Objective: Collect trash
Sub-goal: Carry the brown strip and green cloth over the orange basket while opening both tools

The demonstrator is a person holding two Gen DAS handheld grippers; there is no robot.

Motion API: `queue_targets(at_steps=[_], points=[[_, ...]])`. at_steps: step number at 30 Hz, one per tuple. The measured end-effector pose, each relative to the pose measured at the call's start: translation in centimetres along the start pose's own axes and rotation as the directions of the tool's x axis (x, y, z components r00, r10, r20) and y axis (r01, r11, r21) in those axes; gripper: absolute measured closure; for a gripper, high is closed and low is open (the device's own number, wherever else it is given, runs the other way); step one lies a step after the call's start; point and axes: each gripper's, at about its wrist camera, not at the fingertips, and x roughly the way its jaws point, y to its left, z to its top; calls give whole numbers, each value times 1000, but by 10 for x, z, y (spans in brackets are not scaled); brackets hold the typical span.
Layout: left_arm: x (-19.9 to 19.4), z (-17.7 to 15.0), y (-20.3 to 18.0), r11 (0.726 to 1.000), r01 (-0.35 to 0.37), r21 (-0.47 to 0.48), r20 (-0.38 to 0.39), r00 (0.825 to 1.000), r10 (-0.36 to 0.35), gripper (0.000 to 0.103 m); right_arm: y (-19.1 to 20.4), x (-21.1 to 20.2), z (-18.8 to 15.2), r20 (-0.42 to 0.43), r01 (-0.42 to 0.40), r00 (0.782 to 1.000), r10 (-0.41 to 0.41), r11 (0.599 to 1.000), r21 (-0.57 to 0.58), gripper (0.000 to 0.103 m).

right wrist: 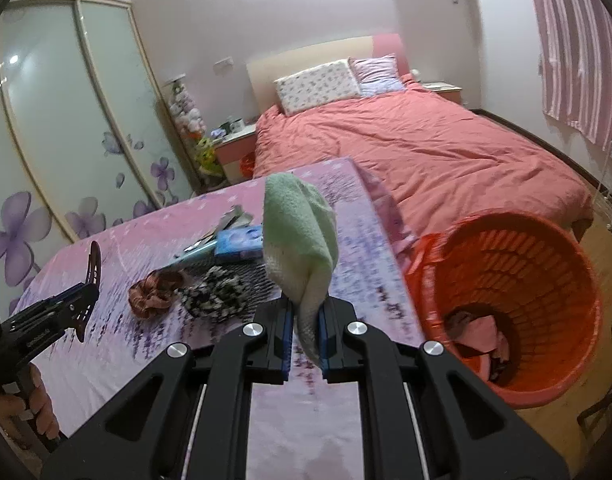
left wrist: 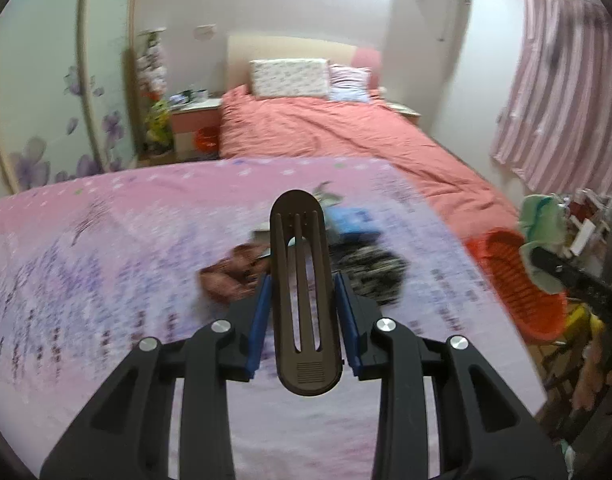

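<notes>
On the pink-and-lilac patterned tablecloth [right wrist: 117,240] lie a rust-brown scrunchie [right wrist: 155,288], a black-and-white scrunchie [right wrist: 215,294] and a blue packet [right wrist: 238,244], with the orange plastic basket [right wrist: 518,308] beside the table. The right gripper [right wrist: 306,334] is clamped on a soft green-and-cream towel [right wrist: 301,240], lifted above the table. The left gripper [left wrist: 304,312] pinches a flat dark-brown slotted plastic clip [left wrist: 303,296], also held above it.

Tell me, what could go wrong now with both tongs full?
The green towel is pinched only at its lower end by the right tongs, so it might slip out before it gets over the orange basket. The left tongs grip the brown hair clip near its bottom, so it could twist loose. The basket stands off the table's edge, so a drop could land on the floor.
</notes>
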Motion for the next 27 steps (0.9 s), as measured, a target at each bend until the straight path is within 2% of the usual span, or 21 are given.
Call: queue_targets(at_steps=[4,10,13,16,23,26,27], points=[[2,12,-39,997,72,37,12,997,-73,71,-22,-11,5,28,27,999,-27,999,20,93],[15,24,-110,976,192,105,12,981,-195,70,-63,-25,13,66,76,995,-80,995,64,93],[24,27,-151,957,252,143,-2,967,-254,70,-85,-28,15,74,96,992,-103,991,96,93],[39,31,-194,931,322,174,-34,946,-321,70,-109,-29,16,77,116,989,-126,985,127,93],[80,25,-274,884,404,237,-117,915,-387,70,-156,-20,15,60,160,983,-174,969,187,92],[103,20,-302,878,398,266,-145,917,-371,70,-172,-9,16,39,177,981,-188,964,199,86],[110,21,-305,881,389,271,-148,921,-361,69,-176,-7,17,36,184,980,-195,963,199,81]])
